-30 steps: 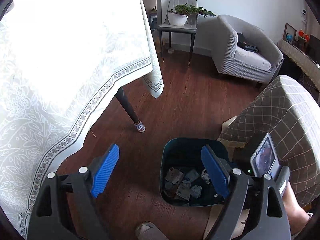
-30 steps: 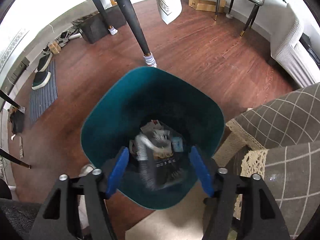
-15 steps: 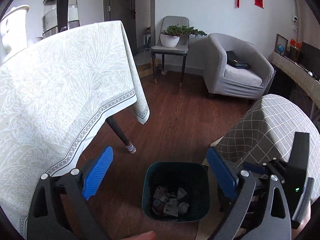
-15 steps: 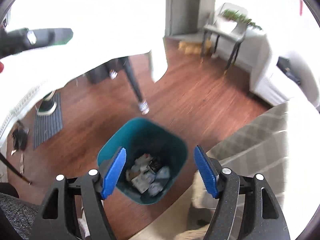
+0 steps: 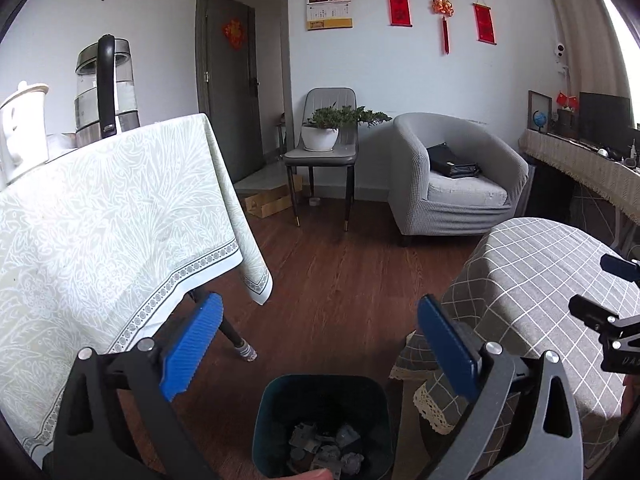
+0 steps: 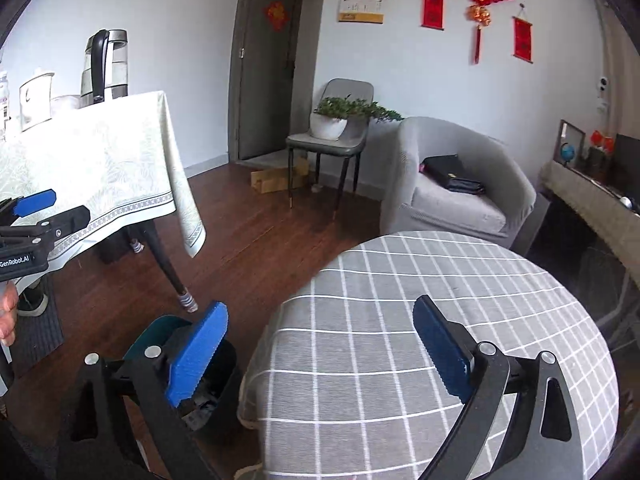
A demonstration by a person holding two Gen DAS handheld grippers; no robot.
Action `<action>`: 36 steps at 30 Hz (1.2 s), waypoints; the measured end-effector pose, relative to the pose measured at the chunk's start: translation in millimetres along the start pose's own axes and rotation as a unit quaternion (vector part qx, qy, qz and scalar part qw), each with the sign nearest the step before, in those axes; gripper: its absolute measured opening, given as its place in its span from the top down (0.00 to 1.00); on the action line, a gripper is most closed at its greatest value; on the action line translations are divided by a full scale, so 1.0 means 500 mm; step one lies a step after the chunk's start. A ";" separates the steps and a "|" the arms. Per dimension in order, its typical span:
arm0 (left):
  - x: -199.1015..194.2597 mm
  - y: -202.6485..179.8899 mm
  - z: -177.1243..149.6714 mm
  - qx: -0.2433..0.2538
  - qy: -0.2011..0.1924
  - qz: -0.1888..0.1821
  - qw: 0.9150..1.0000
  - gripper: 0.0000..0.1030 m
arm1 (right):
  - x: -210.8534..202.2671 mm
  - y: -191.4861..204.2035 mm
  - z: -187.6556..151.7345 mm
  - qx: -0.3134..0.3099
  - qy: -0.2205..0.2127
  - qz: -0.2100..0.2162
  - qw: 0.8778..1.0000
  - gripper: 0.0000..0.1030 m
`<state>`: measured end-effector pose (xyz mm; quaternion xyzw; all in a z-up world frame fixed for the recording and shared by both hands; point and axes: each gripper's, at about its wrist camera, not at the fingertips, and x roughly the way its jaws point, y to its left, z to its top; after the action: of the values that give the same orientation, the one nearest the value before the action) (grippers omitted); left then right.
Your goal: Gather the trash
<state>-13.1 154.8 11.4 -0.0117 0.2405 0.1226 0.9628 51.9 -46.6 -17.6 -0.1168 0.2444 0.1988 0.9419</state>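
Note:
A dark teal trash bin (image 5: pixel 320 412) stands on the wood floor between two tables, with crumpled trash (image 5: pixel 328 450) lying in it. It also shows in the right wrist view (image 6: pixel 160 330), partly hidden behind a finger. My left gripper (image 5: pixel 320 350) is open and empty, raised above the bin. My right gripper (image 6: pixel 320 352) is open and empty, held above the round table with the grey checked cloth (image 6: pixel 420 320). The left gripper also shows at the left edge of the right wrist view (image 6: pixel 36 216).
A table with a pale green patterned cloth (image 5: pixel 100 220) stands left, with a kettle (image 5: pixel 106 84) and a white jug (image 5: pixel 20 120) on it. A chair with a potted plant (image 5: pixel 324 136) and a grey armchair (image 5: pixel 456 184) stand by the far wall.
Both grippers have lifted up and away from the bin and tilted toward the room. The trash that blurred between the right fingers now lies in the bin.

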 end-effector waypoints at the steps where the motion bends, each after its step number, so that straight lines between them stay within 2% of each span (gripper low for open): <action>1: 0.005 -0.005 -0.003 -0.001 0.004 -0.001 1.000 0.03 | -0.007 -0.013 -0.003 0.001 -0.003 -0.007 1.000 0.06; 3: 0.015 -0.016 -0.007 -0.001 0.013 -0.004 1.000 0.03 | -0.018 -0.041 -0.005 0.005 -0.007 -0.016 1.000 0.04; 6: 0.014 -0.032 -0.007 0.002 0.004 -0.004 1.000 0.03 | -0.030 -0.081 -0.009 0.014 -0.012 -0.031 0.999 0.03; 11: 0.018 -0.058 -0.014 -0.002 0.012 -0.023 1.000 0.03 | -0.048 -0.135 -0.025 0.034 -0.005 -0.045 0.998 0.03; 19: 0.006 -0.097 -0.041 0.018 0.019 -0.031 0.999 0.03 | -0.083 -0.180 -0.062 0.066 0.005 -0.056 0.996 0.03; 21: 0.002 -0.103 -0.049 0.020 0.024 -0.030 0.999 0.03 | -0.092 -0.184 -0.072 0.072 0.006 -0.053 0.996 0.03; 25: -0.010 -0.110 -0.065 0.023 0.032 -0.031 0.999 0.03 | -0.107 -0.174 -0.085 0.073 0.004 -0.022 0.997 0.03; 36: -0.029 -0.114 -0.094 0.015 0.050 -0.040 0.998 0.03 | -0.131 -0.132 -0.095 0.065 -0.001 -0.010 0.998 0.03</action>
<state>-33.5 92.5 -25.3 -0.0134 0.2899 0.0794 0.9537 8.4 -141.5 -16.6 -0.0574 0.2544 0.1733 0.9497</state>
